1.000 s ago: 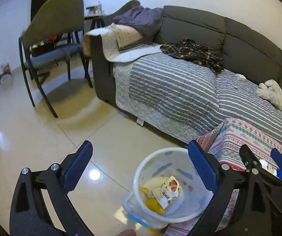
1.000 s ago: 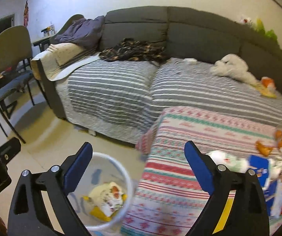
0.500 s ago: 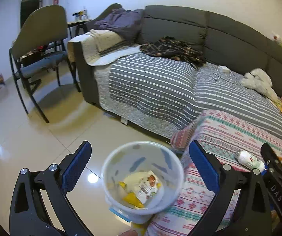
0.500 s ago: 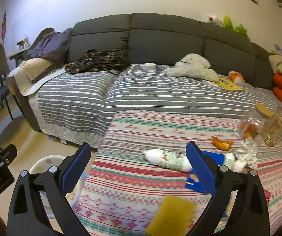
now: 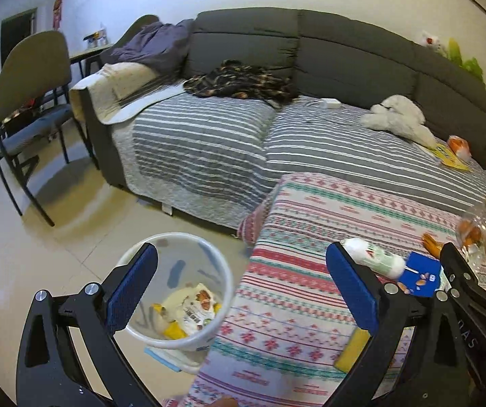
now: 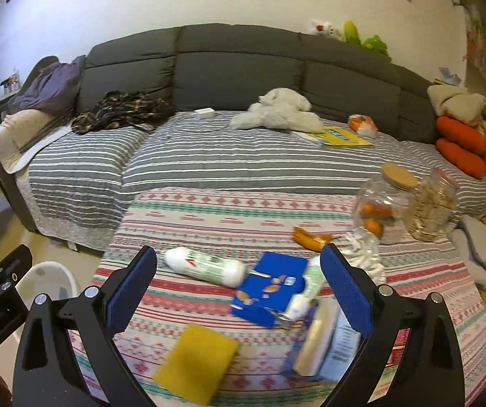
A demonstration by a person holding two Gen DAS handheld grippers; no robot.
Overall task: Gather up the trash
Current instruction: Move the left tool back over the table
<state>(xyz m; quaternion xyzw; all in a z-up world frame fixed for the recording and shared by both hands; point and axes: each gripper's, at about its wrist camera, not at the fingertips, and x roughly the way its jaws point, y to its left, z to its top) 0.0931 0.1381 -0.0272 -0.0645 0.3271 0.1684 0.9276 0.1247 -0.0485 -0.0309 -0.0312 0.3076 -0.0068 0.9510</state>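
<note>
A white trash bin (image 5: pixel 205 335) stands on the floor left of the cloth-covered table (image 5: pixel 297 224) and holds a snack wrapper (image 5: pixel 192 308). It also shows in the right wrist view (image 6: pixel 53 278). My left gripper (image 5: pixel 239 288) is open and empty above the bin and table edge. My right gripper (image 6: pixel 238 288) is open and empty over the table's litter: a white-green tube wrapper (image 6: pixel 205 266), a blue packet (image 6: pixel 270 288), a yellow sponge (image 6: pixel 195 363), orange peel (image 6: pixel 312 239) and crumpled white paper (image 6: pixel 367 251).
Two glass jars (image 6: pixel 384 207) stand at the table's far right. A grey sofa (image 6: pixel 243 68) with a striped cover, clothes and a plush toy (image 6: pixel 277 112) lies behind. A chair (image 5: pixel 29 101) stands on the tiled floor at left.
Both grippers have swung right, from over the bin towards the table. The table's litter has come into the right wrist view. Both stay open.
</note>
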